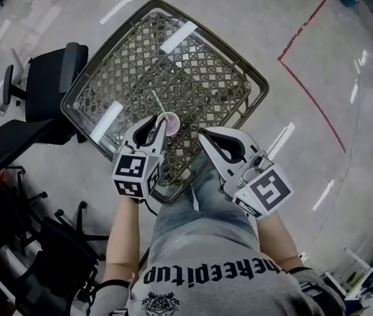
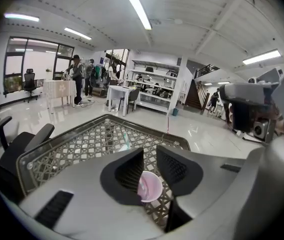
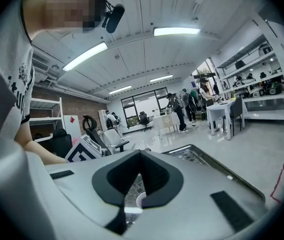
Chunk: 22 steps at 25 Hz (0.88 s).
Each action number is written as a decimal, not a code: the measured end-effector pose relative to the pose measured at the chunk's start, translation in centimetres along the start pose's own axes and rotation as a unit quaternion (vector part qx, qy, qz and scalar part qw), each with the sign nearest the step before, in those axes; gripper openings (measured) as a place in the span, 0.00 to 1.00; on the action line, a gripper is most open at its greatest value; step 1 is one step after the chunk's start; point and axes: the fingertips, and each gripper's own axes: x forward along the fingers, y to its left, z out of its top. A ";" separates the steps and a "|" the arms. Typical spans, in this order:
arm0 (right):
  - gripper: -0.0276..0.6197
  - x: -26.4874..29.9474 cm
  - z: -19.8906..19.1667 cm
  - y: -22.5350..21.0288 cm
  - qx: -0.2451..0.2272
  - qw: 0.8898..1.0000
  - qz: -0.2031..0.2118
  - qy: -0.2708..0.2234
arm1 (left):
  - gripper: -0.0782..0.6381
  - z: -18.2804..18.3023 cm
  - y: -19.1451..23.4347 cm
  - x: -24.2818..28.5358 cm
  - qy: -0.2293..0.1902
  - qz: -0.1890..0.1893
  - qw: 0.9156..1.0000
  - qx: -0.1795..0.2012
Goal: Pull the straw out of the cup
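A small pink cup stands on the glass-topped lattice table, near its front edge. A thin pale straw slants away from the cup's far side; I cannot tell whether its lower end sits in the cup. My left gripper is open just left of and above the cup. In the left gripper view the cup shows through the gap of the open gripper, and the straw lies beyond the fingers. My right gripper is shut and empty, to the right of the cup.
Black office chairs crowd the table's left side and the floor beside my legs. A red tape line runs over the floor at the right. People and white tables stand far across the room.
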 end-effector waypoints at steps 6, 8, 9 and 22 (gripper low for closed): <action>0.06 0.1 -0.3 -0.8 0.003 1.000 -0.002 0.005 | 0.30 -1.5 0.9 2.3 0.039 0.001 0.999 0.008; 0.06 0.1 -0.5 -1.1 0.004 1.000 -0.003 0.008 | 0.30 -2.1 1.5 3.0 0.051 0.007 0.999 0.003; 0.06 0.2 -0.6 -1.3 0.004 1.000 -0.004 0.009 | 0.30 -2.3 1.7 3.2 0.056 0.009 0.998 0.000; 0.06 0.6 -1.2 -3.0 0.011 1.000 -0.010 0.018 | 0.31 -4.6 3.0 6.0 0.103 0.008 0.995 -0.014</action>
